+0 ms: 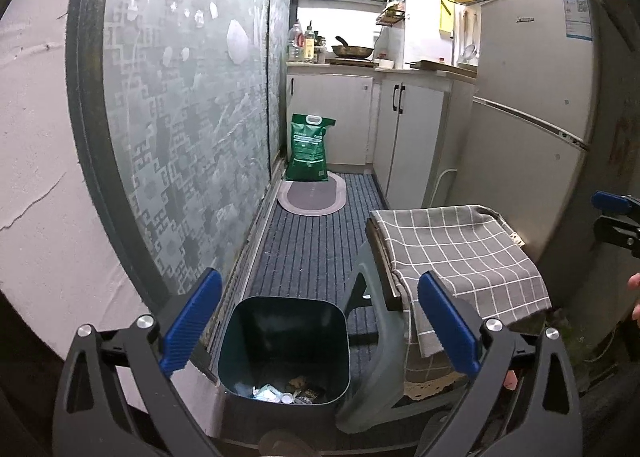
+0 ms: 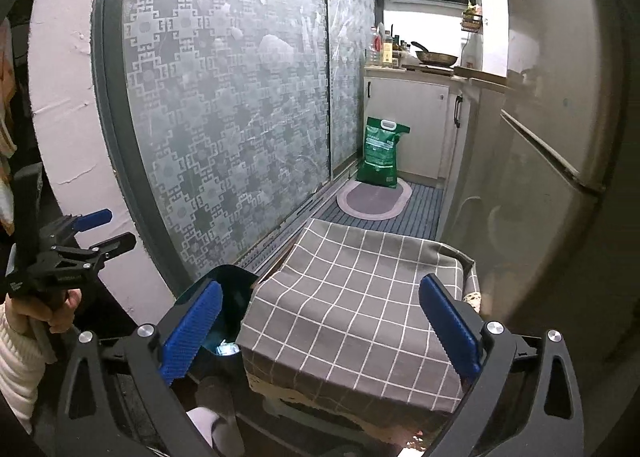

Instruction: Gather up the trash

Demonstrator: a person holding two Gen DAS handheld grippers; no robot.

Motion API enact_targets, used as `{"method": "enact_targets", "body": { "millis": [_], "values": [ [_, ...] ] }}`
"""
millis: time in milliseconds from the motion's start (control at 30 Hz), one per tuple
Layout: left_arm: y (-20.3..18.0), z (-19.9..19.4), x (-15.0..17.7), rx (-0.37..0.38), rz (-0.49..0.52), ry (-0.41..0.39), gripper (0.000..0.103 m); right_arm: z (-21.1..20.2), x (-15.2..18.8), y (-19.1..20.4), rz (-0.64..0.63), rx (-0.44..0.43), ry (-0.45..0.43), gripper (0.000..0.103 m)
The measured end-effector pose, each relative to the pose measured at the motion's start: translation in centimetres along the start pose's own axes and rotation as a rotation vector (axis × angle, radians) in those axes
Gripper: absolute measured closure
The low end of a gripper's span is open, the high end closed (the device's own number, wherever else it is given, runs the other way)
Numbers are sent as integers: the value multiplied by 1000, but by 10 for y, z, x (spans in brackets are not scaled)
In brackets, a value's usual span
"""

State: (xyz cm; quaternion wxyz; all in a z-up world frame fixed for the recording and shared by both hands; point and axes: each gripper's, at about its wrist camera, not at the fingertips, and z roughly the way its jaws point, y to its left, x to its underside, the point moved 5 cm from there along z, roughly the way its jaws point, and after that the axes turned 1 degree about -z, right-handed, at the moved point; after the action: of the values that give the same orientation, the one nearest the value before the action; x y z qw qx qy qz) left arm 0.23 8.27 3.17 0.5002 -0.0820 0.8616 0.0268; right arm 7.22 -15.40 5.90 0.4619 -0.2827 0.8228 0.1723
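Left wrist view: the left claw (image 1: 320, 321) is spread wide with nothing between its blue pads (image 1: 191, 323), hanging above the bin (image 1: 284, 353). The bin stands on the floor against the track of the frosted glass door (image 1: 184, 105), and trash (image 1: 280, 391) lies at its bottom: crumpled wrappers and a small white cap. Just beside the bin on the right is a stool (image 1: 368, 297) with a grey checked cloth (image 1: 460, 253) draped over it. At the right edge a blue tip of the right claw (image 1: 616, 217) shows. Farther off, a green bag (image 1: 310, 149) stands at the cabinets, behind an oval mat (image 1: 312, 197), and a fridge (image 1: 532, 97) rises on the right.

Right wrist view: the right claw (image 2: 320, 323) is likewise released and empty, held over the cloth (image 2: 360, 297). The bin (image 2: 228, 297) is partly hidden behind its left pad (image 2: 192, 331), touching the cloth's edge. At the left, a hand (image 2: 60, 307) grips the left claw (image 2: 100, 229), whose fingers stand apart.
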Motion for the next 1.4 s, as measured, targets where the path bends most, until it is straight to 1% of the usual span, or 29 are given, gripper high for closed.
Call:
{"method": "enact_targets", "body": {
  "millis": [267,533,1033,1400],
  "values": [
    [-3,0,2,-3,2,3,3,-2,11,3,-23,-15,34,3],
    [-6,0,4,7,13,4,3,1,12,5,-31,-6,46,3],
    [-7,-2,3,12,13,-1,3,4,13,8,-31,-24,46,3],
    [-7,-2,3,12,12,0,3,7,15,10,-32,-21,50,3]
  ]
}}
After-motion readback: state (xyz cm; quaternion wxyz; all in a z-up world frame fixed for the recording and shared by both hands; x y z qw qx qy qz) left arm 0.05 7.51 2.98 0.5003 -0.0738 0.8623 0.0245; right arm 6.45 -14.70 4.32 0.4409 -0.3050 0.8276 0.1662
